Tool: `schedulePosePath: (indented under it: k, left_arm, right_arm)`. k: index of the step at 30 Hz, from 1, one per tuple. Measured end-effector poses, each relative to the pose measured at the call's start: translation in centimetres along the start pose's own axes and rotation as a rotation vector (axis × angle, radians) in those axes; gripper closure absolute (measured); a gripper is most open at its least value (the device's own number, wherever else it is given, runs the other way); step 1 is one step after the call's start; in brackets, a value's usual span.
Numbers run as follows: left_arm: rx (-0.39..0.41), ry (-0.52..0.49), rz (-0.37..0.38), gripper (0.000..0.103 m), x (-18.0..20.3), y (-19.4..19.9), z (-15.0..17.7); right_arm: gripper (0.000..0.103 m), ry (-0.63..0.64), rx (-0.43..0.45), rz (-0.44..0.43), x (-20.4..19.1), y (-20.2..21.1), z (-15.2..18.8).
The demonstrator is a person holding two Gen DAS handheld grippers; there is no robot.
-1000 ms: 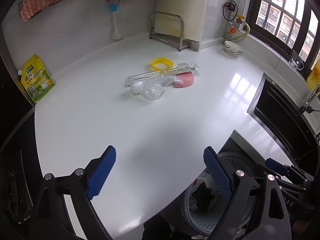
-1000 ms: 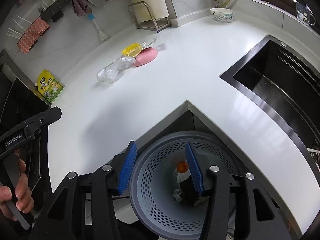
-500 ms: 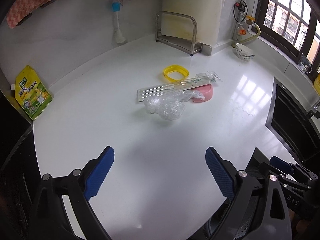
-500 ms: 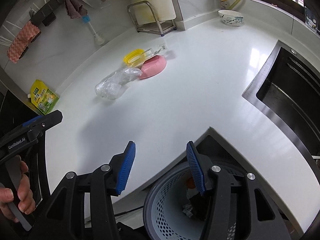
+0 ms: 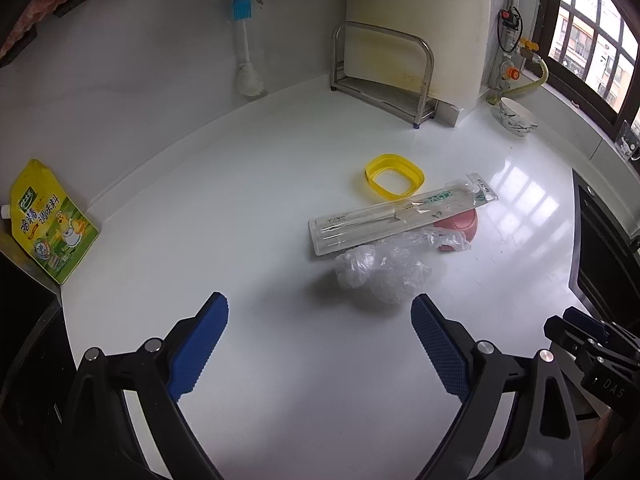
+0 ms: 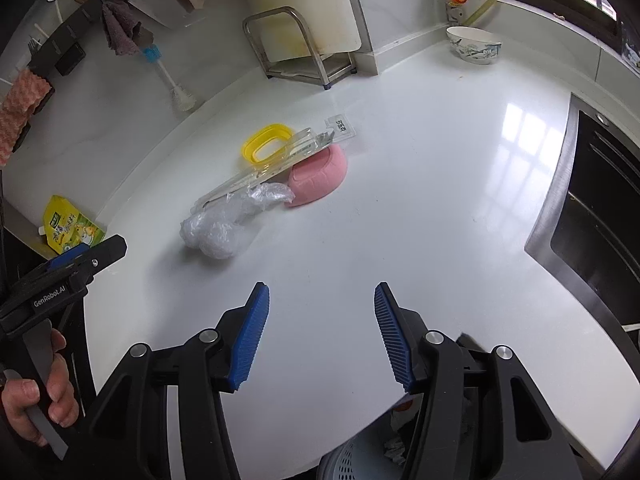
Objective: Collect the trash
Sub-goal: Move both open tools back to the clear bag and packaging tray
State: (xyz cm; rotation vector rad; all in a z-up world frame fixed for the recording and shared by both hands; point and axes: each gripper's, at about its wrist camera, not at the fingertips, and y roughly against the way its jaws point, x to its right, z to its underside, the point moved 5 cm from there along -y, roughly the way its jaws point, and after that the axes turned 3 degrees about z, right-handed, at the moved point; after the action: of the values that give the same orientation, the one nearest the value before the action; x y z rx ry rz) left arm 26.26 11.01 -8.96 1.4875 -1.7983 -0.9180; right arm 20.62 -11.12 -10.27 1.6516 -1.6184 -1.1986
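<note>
You are heading your left gripper (image 5: 320, 344), fingers spread and empty, toward the crumpled plastic bag (image 5: 384, 270) on the counter (image 5: 240, 220) just ahead; aim for its bulky middle, right gripper (image 6: 322, 334) also spread

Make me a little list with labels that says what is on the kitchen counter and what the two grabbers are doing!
Counter: white countertop
Trash pile: crumpled clear plastic bag, long clear package, yellow ring, pink dish
Package: rests on the pink dish
Left gripper: open, empty, close to the plastic bag
Right gripper: open, empty, over bare counter
Bin: grey basket below the counter edge
Other: yellow pouch, bowl, sink
</note>
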Motion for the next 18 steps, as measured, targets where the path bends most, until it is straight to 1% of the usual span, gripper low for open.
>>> schedulePosePath:
  k: [8,12,18]
  left_arm:
    - [-0.04,-0.001,0.026,0.012,-0.6,-2.7,-0.6]
    - [-0.037,-0.006,0.02,0.012,-1.6,-3.1,-1.0]
    - [-0.029,0.002,-0.008,0.012,-4.2,-3.2,-1.8]
  right_arm:
    - [0.05,-0.006,-0.004,0.012,-1.4,-2.4,-2.9]
    - [0.05,0.02,-0.013,0.007,-3.0,-3.5,-3.9]
    - [0.049,0.079,-0.012,-0.022,-6.2,-4.9,-5.2]
